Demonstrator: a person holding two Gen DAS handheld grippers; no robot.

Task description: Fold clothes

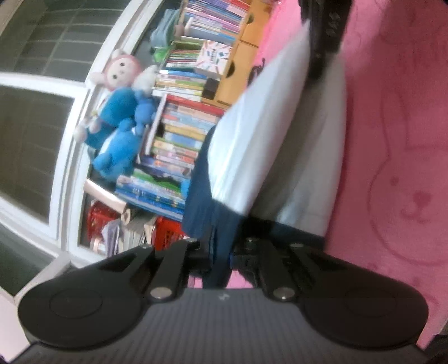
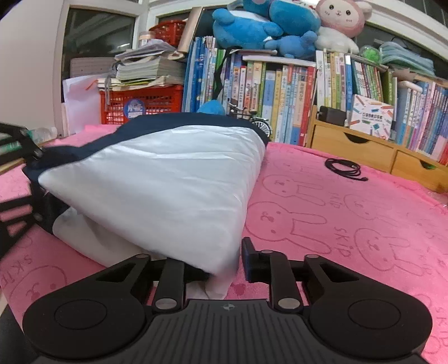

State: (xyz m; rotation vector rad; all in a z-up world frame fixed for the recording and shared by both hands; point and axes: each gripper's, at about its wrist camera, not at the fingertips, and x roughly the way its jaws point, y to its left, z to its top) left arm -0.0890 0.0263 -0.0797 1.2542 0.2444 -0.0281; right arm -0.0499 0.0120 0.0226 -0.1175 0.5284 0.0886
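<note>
The left gripper [image 1: 221,252], at the bottom centre of its own view, has its jaws pinched together on a dark navy fold of the garment [image 1: 268,134], which runs up and away from it toward the upper centre of the frame, white panel over navy edge. The picture is tilted and somewhat blurred.

The right gripper [image 2: 224,263], low in the middle of its view, is clamped on the near white corner of the same garment [image 2: 168,184]: the cloth fills the gap between its fingers and hides the left-hand finger tip, while the right-hand finger [image 2: 249,257] stands in plain sight just beside the cloth. From there the garment rises as a doubled-over white mound with a navy border along its far and left edges.

It lies on a pink blanket [image 2: 350,224] (printed with rabbits and the word SKIP). A coiled black cable [image 2: 345,168] rests on the blanket, right of centre, well apart from the garment. Behind, across the upper frame, stand rows of books [image 2: 282,95], a red basket [image 2: 140,103] at upper left, and blue and pink plush toys [image 2: 268,25] on top.
</note>
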